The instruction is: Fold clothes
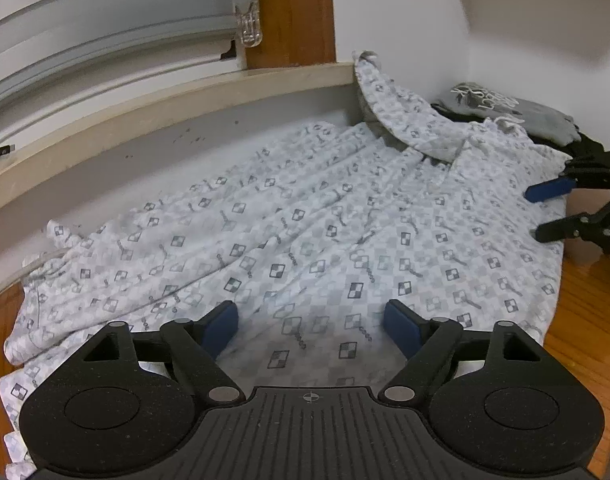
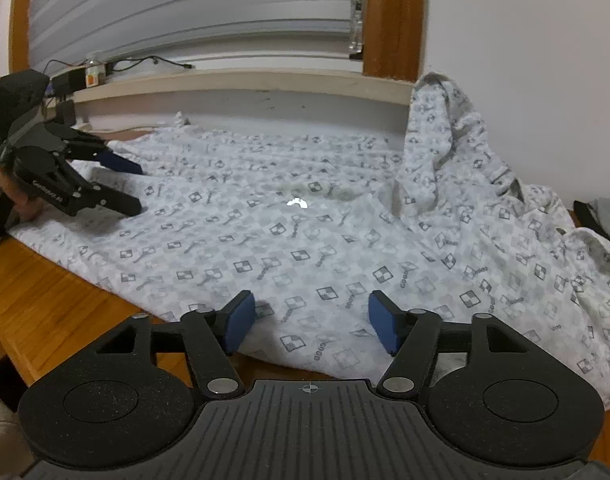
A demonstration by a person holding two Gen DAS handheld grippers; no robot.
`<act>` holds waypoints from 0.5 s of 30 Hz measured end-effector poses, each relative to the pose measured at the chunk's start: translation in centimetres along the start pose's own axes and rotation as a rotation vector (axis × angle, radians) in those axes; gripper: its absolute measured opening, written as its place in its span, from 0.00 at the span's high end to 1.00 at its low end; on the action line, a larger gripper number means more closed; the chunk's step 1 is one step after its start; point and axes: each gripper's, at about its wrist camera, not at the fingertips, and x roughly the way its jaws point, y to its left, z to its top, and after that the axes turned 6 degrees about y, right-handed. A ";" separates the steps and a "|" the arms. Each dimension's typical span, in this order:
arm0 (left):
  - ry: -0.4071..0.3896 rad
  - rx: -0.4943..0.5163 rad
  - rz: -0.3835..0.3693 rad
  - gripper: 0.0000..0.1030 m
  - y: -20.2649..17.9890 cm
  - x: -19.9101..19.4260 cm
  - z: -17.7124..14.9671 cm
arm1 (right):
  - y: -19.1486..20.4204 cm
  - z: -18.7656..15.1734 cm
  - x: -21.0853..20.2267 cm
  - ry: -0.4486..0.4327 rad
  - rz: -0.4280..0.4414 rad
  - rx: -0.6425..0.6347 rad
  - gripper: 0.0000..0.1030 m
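Observation:
A white garment with a grey check print [image 1: 305, 232] lies spread over the wooden table, one sleeve or corner draped up against the wall [image 1: 381, 92]. In the left wrist view my left gripper [image 1: 311, 330] hovers low over the cloth's near part, jaws wide apart, nothing between the blue pads [image 1: 221, 330]. The right gripper [image 1: 545, 214] shows at the cloth's right edge, open. In the right wrist view the garment [image 2: 325, 220] fills the table; my right gripper [image 2: 311, 326] stands open over its near hem, and the left gripper [image 2: 135, 188] is open at the left edge, a hand behind it.
A folded grey and black garment [image 1: 505, 108] lies at the back right by the wall. A window sill [image 2: 225, 80] with cables and a small bottle [image 2: 91, 74] runs along the back under blinds. Bare wooden table [image 2: 45, 292] shows at the near left.

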 end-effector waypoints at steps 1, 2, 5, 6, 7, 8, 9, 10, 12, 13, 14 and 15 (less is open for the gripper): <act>0.002 -0.005 -0.005 0.18 0.1 0.1 0.1 | -0.3 0.2 0.0 0.001 0.007 0.006 0.36; 0.004 -0.011 -0.009 0.18 0.2 0.3 0.2 | -0.5 0.4 0.0 0.000 0.013 0.014 0.36; 0.012 -0.037 -0.022 0.17 0.6 0.6 0.4 | -2.2 1.7 0.0 -0.043 -0.007 0.063 0.37; 0.016 -0.047 -0.024 0.15 0.7 0.7 0.5 | -2.7 2.2 0.0 -0.059 -0.014 0.080 0.39; 0.018 -0.055 -0.025 0.15 0.7 0.8 0.5 | -3.5 3.0 0.2 -0.074 -0.032 0.086 0.48; 0.019 -0.058 -0.025 0.15 0.8 0.8 0.5 | -4.3 4.0 0.5 -0.088 -0.053 0.089 0.49; 0.019 -0.058 -0.024 0.15 0.8 0.7 0.5 | -5.1 4.9 0.7 -0.102 -0.075 0.091 0.49; 0.019 -0.058 -0.022 0.15 0.7 0.7 0.5 | -5.9 5.8 1.2 -0.109 -0.104 0.090 0.49; 0.020 -0.058 -0.020 0.14 0.7 0.7 0.5 | -7.7 7.8 2.4 -0.121 -0.176 0.083 0.49; 0.020 -0.059 -0.019 0.14 0.7 0.6 0.5 | -8.5 8.7 3.1 -0.122 -0.206 0.086 0.49; 0.020 -0.059 -0.018 0.14 0.7 0.6 0.5 | -9.5 9.5 3.9 -0.117 -0.220 0.104 0.49; 0.021 -0.060 -0.018 0.14 0.7 0.6 0.5 | -10.5 10.2 4.6 -0.111 -0.230 0.126 0.49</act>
